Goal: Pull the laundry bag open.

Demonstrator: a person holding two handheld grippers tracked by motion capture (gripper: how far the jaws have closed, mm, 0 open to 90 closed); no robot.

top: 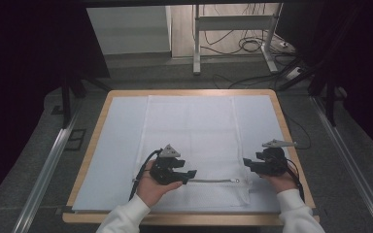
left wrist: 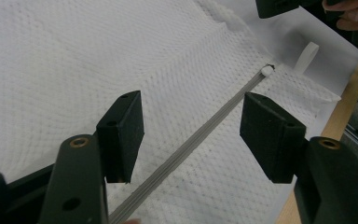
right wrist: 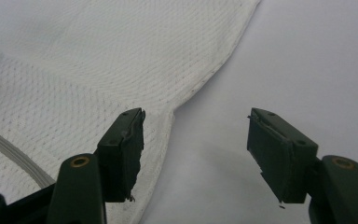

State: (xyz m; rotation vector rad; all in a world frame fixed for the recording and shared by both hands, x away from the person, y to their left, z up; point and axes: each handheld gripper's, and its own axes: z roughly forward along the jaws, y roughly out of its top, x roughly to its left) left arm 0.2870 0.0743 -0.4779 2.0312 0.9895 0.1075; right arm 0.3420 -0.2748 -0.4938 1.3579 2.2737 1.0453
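One mesh bag (top: 190, 141) is lying flat on one white sheet (top: 119, 145) that is covering one wooden table (top: 291, 141). The bag is carrying one grey zip (top: 213, 181) near its front edge, w/ one white pull (top: 235, 180) sitting at the zip's right end.

Two grippers are working, one per hand. L gripper (top: 190, 174) is hovering over the zip's left part, pointing right along it; in the left gripper view its 2 pads (left wrist: 121, 135) are standing wide apart w/ the zip (left wrist: 191, 144) running between them, neither pad touching it, nothing gripped. The pull (left wrist: 266, 71) is lying further ahead, and one white loop (left wrist: 306, 56) is sticking out at the bag's corner.

R gripper (top: 247, 162) is hanging at the bag's right edge, just above the pull. In the right gripper view its jaws are gaping too, holding nothing; the bag's edge (right wrist: 205, 74) is passing beside the one pad (right wrist: 126, 149), bare sheet (right wrist: 307, 56) lying under the other.
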